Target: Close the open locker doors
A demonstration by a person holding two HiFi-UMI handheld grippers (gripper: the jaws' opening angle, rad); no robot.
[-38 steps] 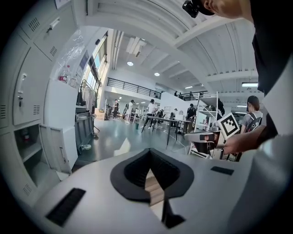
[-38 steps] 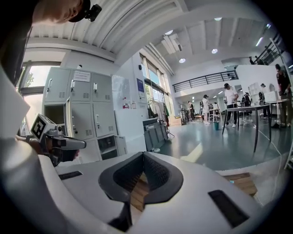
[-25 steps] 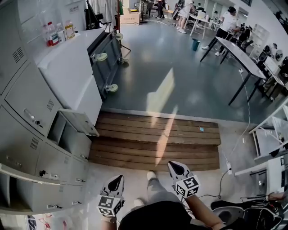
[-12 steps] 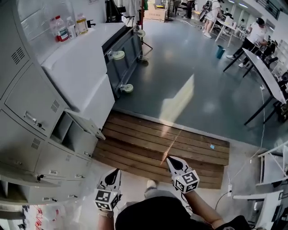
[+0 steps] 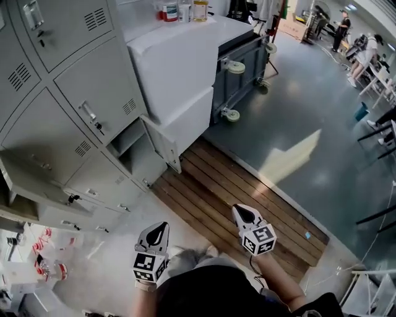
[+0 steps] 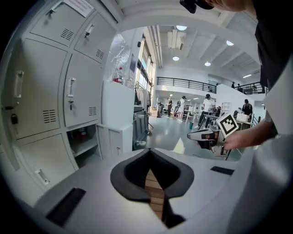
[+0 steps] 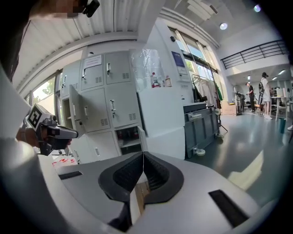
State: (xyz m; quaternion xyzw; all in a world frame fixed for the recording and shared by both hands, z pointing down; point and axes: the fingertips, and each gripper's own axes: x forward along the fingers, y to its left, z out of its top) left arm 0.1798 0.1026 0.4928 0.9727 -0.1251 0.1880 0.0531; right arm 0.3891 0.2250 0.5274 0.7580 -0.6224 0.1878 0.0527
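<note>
The person's dark top (image 5: 216, 296) fills the bottom edge of the head view and hides most of both arms. One shoe (image 5: 211, 251) just shows past it. The left gripper (image 5: 162, 226) and right gripper (image 5: 239, 212) are held side by side, well apart, over the near edge of the wooden deck (image 5: 204, 179). Each gripper's own view shows its fingers pressed together at the tips, with nothing between them and touching nothing. Only deck planks show through the hollow behind the tips.

On the floor at the near left lies red-and-white clutter (image 5: 44, 263), too small to identify. Beyond it the lockers (image 5: 93, 86) run off the left and top edges. In the right gripper view, a door (image 7: 74, 113) towards the left of the bank stands open. In the head view this door sits at the left edge and its compartment is mostly cut off. Farther right, low in the end column beside the white cabinet (image 5: 179, 68), a second door (image 5: 163, 145) hangs open over the deck. Its compartment (image 5: 127, 141) has a shelf with something red on it, too dim to tell what. Both grippers are well apart from either door.

Bottles (image 5: 170, 9) stand on the cabinet, cut off by the top edge. Beyond are a grey cart (image 5: 244, 59) on casters, the grey floor (image 5: 297, 105) and, at far right, small people (image 5: 371, 46) by tables.
</note>
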